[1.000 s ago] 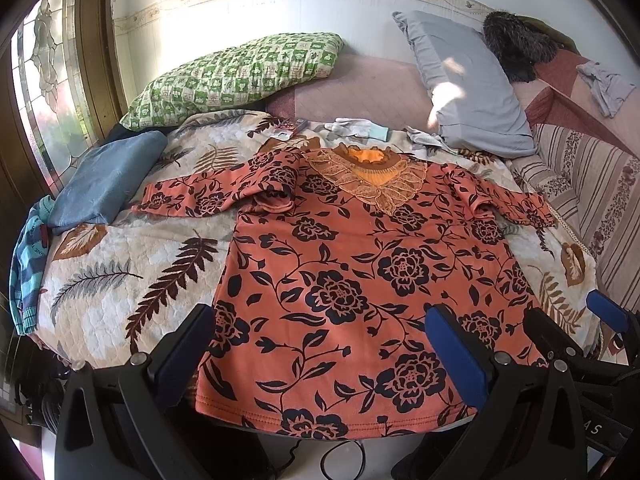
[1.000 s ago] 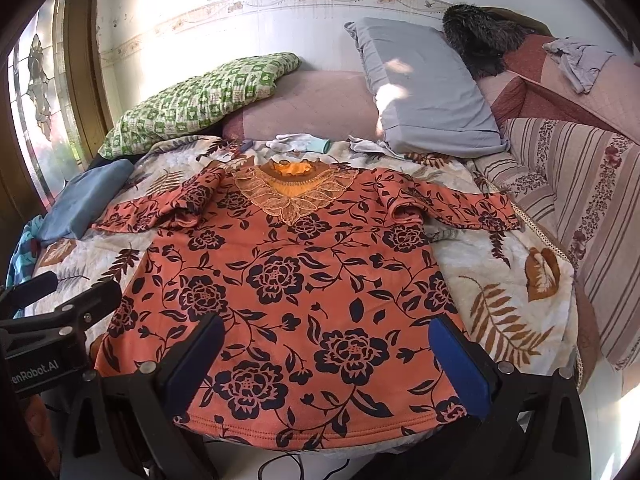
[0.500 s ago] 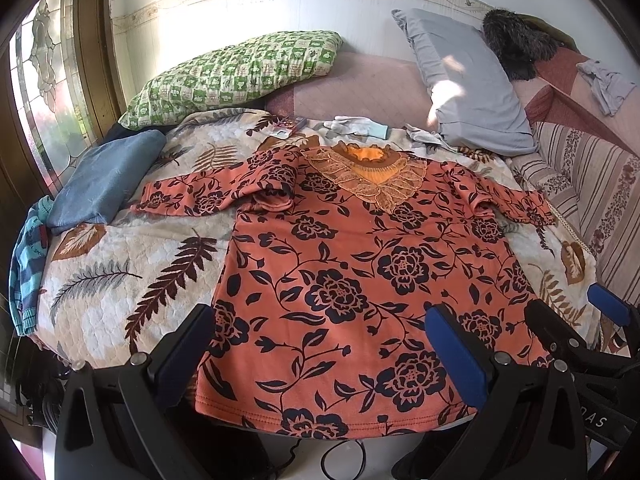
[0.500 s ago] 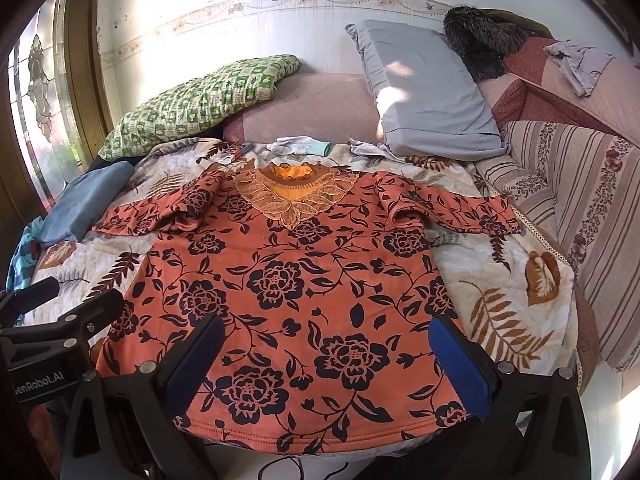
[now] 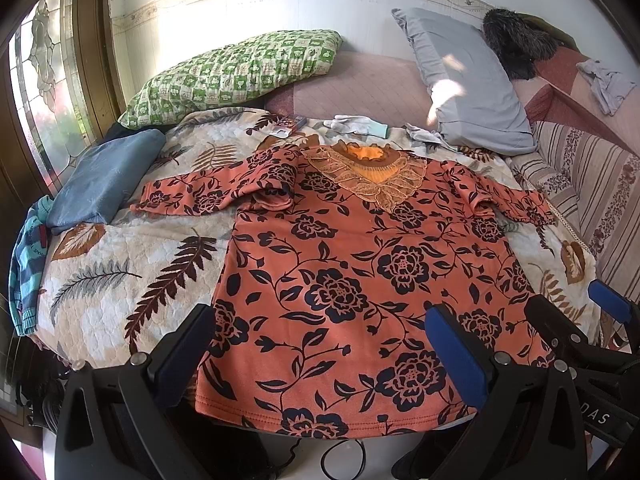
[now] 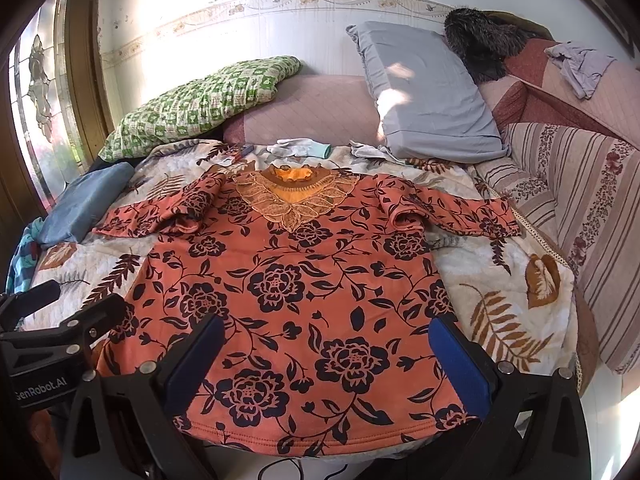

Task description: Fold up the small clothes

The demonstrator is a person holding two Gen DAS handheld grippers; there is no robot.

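orange floral top [image 5: 340, 280]: flat on bed | left hand-held gripper [image 5: 320, 344]: wide apart, above hem

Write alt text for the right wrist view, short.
An orange floral top lies spread flat, front up, on a leaf-print quilt, sleeves out to both sides. The open right gripper hovers over its hem, holding nothing; a green checked pillow and grey pillow lean behind.

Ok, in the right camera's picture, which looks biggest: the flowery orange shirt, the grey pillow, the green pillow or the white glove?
1. Orange shirt, though it is nearest the camera.
2 and 3. Grey pillow and green pillow look alike.
4. White glove.
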